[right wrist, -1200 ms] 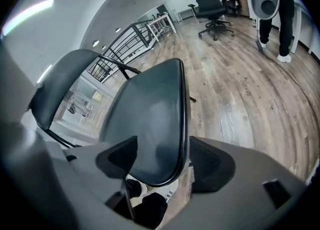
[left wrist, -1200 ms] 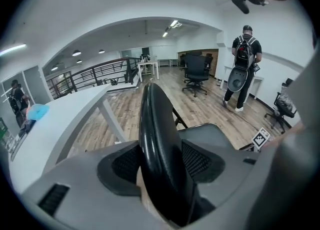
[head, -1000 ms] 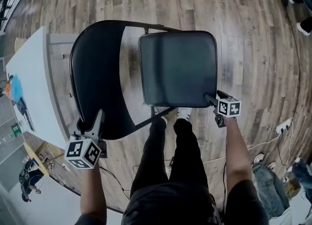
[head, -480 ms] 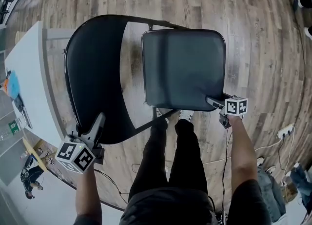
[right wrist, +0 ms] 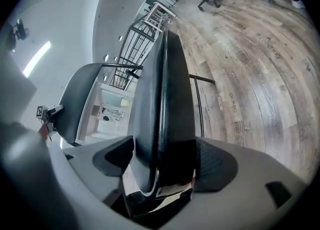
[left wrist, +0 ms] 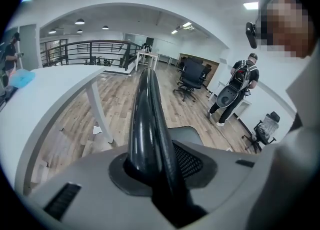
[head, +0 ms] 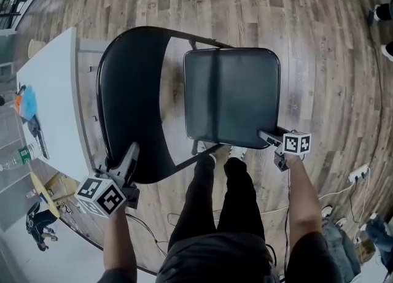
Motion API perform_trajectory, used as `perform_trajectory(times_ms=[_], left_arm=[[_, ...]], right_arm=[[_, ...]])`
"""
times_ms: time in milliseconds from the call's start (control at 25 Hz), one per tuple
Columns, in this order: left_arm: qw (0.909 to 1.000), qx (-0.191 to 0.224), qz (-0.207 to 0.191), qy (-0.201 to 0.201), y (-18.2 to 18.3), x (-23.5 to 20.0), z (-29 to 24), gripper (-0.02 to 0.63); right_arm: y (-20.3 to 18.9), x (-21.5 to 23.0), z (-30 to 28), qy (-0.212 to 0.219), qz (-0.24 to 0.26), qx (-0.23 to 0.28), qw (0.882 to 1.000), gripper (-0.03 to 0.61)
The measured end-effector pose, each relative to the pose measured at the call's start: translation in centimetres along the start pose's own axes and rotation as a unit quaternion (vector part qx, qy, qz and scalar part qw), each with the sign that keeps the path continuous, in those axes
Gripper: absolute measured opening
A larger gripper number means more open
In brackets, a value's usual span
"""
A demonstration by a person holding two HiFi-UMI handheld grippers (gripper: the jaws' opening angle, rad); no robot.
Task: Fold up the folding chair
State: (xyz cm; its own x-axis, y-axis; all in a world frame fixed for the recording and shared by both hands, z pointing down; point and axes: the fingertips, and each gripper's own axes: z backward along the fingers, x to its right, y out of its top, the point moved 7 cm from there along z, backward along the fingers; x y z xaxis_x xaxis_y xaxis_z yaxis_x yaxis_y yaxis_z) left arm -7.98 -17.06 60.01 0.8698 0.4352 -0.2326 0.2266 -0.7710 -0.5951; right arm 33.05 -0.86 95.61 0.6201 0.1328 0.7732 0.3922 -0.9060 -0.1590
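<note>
The black folding chair stands open on the wood floor. Its curved backrest (head: 132, 104) is at the left and its dark seat (head: 232, 94) at the centre. My left gripper (head: 130, 153) sits on the backrest's near end. In the left gripper view the backrest rim (left wrist: 145, 119) runs between the jaws of the left gripper (left wrist: 155, 169), which are closing and touch it on both sides. My right gripper (head: 269, 135) is at the seat's near right corner. In the right gripper view the seat's edge (right wrist: 162, 99) fills the wide gap of the right gripper (right wrist: 164, 159).
A white table (head: 52, 104) stands close along the chair's left side. The person's legs (head: 218, 196) are right behind the chair. A power strip (head: 358, 159) and cables lie on the floor at the right. A person with a backpack (left wrist: 240, 82) stands further off.
The left gripper has slid further onto the backrest's rim. The right gripper has shifted a little right and nearer with the seat's corner. The whole chair sits slightly lower in the head view.
</note>
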Motion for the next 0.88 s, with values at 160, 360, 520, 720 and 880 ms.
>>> perform_trajectory(times_ms=[160,360,520,720,880], left_arm=[[0.9997,0.025,0.001,-0.001,1.4,1.0,1.9,0.104],[0.9997,0.023,-0.002,-0.001,3.3,2.9,5.1,0.087],[0.9994,0.031,-0.010,0.012,4.7,2.5,7.3,0.087],[0.9991,0.034,-0.014,0.020,6.2,0.2,10.1,0.083],[0.9989,0.035,-0.016,0.027,7.1,-1.6,12.9,0.081]], right_arm=[[0.9,-4.2,0.9,0.008,0.003,0.014,1.000,0.362],[0.1,-11.0,2.7,0.028,0.011,0.011,0.999,0.345],[1.0,-17.0,2.9,0.061,0.066,-0.008,0.996,0.341],[1.2,-25.2,1.6,0.093,0.116,-0.027,0.989,0.341],[0.8,-32.3,-0.1,0.116,0.146,-0.036,0.982,0.341]])
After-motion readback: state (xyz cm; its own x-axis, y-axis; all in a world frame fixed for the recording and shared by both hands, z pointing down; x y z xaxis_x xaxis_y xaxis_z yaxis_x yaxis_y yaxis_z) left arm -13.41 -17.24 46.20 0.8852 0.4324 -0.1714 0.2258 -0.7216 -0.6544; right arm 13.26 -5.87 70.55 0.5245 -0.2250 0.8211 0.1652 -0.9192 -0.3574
